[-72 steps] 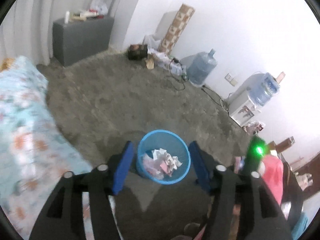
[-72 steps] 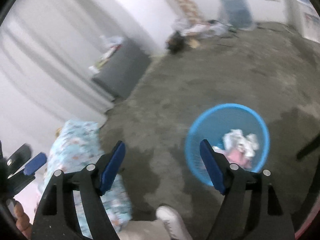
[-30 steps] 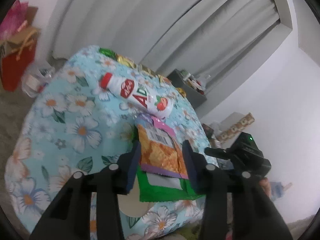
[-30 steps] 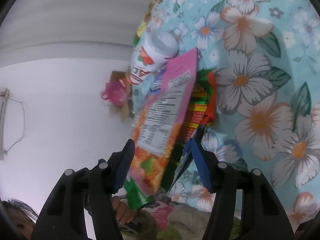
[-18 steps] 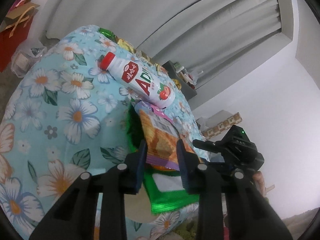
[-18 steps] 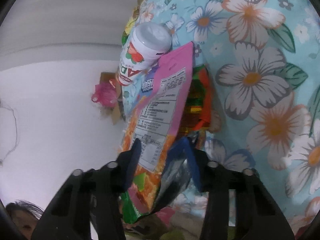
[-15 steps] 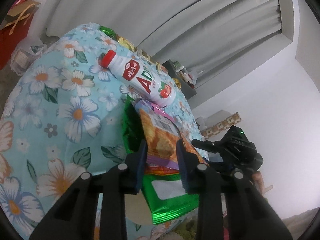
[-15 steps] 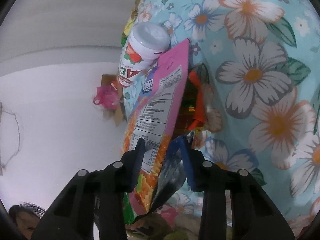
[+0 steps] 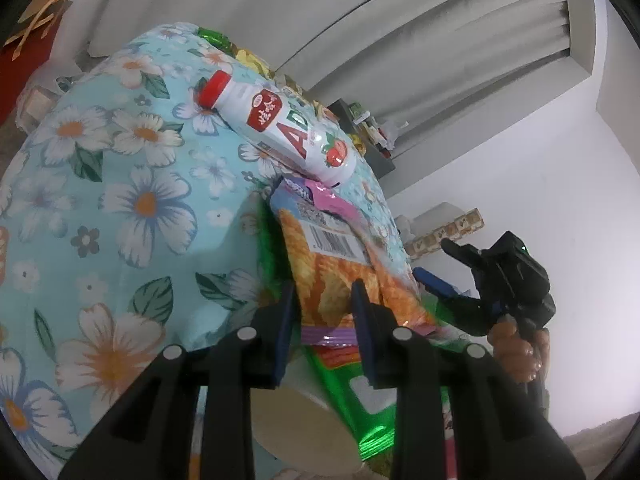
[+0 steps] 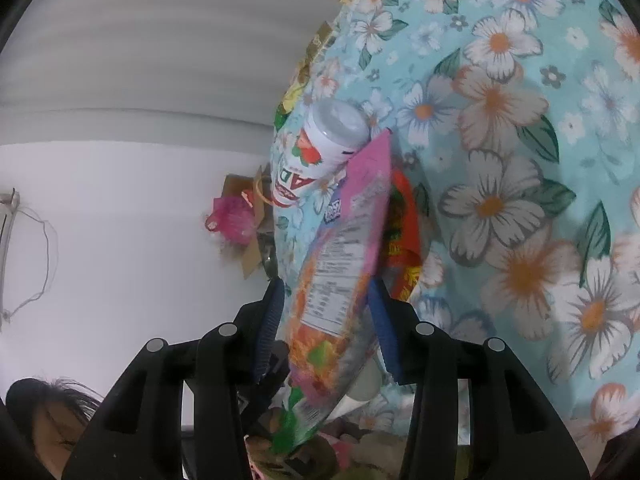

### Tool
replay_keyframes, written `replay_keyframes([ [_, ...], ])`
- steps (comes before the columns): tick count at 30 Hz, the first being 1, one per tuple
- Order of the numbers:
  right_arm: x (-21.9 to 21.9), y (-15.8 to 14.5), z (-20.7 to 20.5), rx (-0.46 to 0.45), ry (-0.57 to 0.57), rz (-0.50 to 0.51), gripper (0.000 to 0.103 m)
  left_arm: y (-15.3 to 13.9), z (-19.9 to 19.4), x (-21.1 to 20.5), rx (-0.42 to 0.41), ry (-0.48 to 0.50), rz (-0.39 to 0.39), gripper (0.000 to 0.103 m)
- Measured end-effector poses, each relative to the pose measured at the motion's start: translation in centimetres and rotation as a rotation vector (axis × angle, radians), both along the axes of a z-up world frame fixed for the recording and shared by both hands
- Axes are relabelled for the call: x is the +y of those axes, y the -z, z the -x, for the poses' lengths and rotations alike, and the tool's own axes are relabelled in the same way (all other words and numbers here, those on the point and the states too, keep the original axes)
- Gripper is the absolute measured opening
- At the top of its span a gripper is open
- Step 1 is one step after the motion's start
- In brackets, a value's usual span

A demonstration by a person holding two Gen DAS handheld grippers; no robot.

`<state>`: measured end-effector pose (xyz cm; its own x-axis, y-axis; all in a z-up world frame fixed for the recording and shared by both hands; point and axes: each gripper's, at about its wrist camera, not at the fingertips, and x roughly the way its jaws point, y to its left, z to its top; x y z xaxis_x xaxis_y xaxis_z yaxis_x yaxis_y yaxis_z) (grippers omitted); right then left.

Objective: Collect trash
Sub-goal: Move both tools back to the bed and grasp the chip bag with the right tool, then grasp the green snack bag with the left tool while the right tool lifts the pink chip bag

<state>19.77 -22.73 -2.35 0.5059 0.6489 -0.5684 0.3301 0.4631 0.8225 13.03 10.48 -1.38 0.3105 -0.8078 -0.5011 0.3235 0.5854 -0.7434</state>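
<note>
We list a snack bag [image 9: 340, 264], orange with a pink top and a barcode, lying on the floral tablecloth [image 9: 132, 208] of the tabletop, its pink end touching the base of a drink bottle [image 9: 280, 128]. The bottle, white with a red cap, lies on its side further along the cloth. Under the bag we note a green wrapper [image 9: 360, 404] and a red-orange wrapper [image 10: 404, 232], both partly covered. The left tool [image 9: 324, 320] has its blue pads narrowed onto the near end of the snack bag, which sits squeezed between them. The right tool [image 10: 326, 320] straddles the same bag from the opposite side; its jaws have just been opening, and a gap shows by the left pad, so we judge, with some doubt given the warped view, that it does not press the bag. In the left view the right tool [image 9: 452, 292] appears beside the bag, carried by a hand [image 9: 516, 348]. Grey curtains [image 9: 360, 20] hang behind the tabletop.
</note>
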Motion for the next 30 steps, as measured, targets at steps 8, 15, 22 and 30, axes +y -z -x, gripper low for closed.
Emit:
replay_keyframes([
  [8, -0.8, 0.3, -0.2, 0.014, -0.020, 0.051, 0.045, 0.3, -0.8, -0.5, 0.023, 0.014, 0.001, 0.027],
  [15, 1.6, 1.3, -3.1, 0.050, -0.119, 0.050, 0.048, 0.7, -1.6, -0.6, 0.049, 0.028, 0.008, 0.027],
  [22, 1.2, 3.8, -2.3, 0.109, -0.109, 0.009, 0.046, 1.7, -1.8, -0.9, 0.065, 0.025, -0.010, 0.027],
  [30, 0.4, 4.7, -1.4, 0.121, -0.083, -0.034, 0.046, 2.9, -2.1, -0.9, 0.085, 0.015, -0.030, 0.027],
])
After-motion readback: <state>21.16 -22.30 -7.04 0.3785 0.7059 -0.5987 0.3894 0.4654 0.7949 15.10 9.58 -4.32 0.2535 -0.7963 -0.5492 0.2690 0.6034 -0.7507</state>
